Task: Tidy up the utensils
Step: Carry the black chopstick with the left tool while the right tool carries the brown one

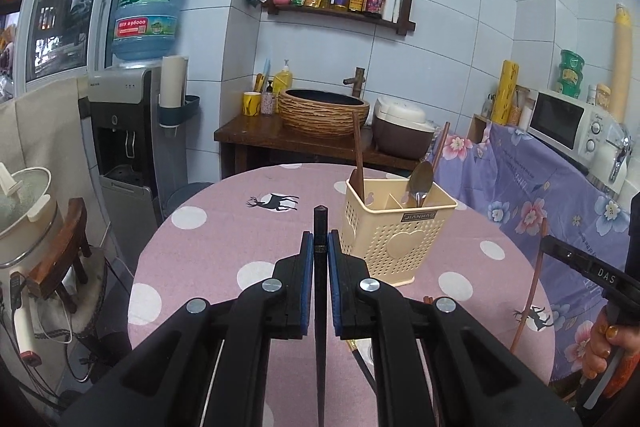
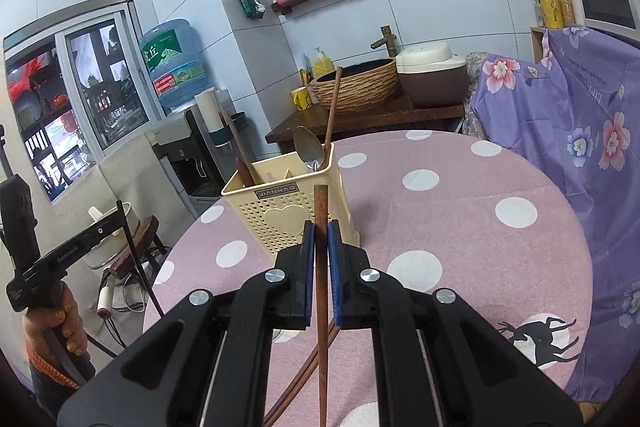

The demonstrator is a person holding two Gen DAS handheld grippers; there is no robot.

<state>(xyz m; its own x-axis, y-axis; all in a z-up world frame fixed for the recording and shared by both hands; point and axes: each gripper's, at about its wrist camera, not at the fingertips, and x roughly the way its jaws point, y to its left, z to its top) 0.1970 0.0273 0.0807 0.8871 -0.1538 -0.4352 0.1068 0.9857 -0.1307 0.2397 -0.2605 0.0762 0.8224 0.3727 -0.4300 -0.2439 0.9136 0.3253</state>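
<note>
From the left wrist camera, I see my left gripper [image 1: 320, 247] with its fingers [image 1: 307, 259] closed on a single black chopstick [image 1: 320, 223]. The stick runs straight up between the blue pads, its blunt end poking out just past the tips and its long thin end trailing back under the camera. Ahead and slightly right on the pink spotted tabletop [image 1: 224, 227] stands a cream plastic utensil holder [image 1: 396, 235] with perforated walls and dividers. A brown chopstick [image 1: 357, 155] leans in its left compartment; a metal spoon [image 1: 420, 183] stands in the right one. At the far right edge, a hand holds the other gripper.

From the right wrist camera, my right gripper [image 2: 319, 247] has its fingers [image 2: 307, 259] clamped on a brown wooden chopstick [image 2: 320, 211], held the same way, end protruding. More brown chopsticks [image 2: 300, 383] lie on the tabletop below it. The holder sits just beyond and to the left.

I judge both sticks light, stiff and smooth, so they can pivot or slide between the pads. The holds sit near the thick end, which leaves a long tail swinging; a grip nearer the middle would steady them. The holder looks light enough to tip if nudged.
</note>
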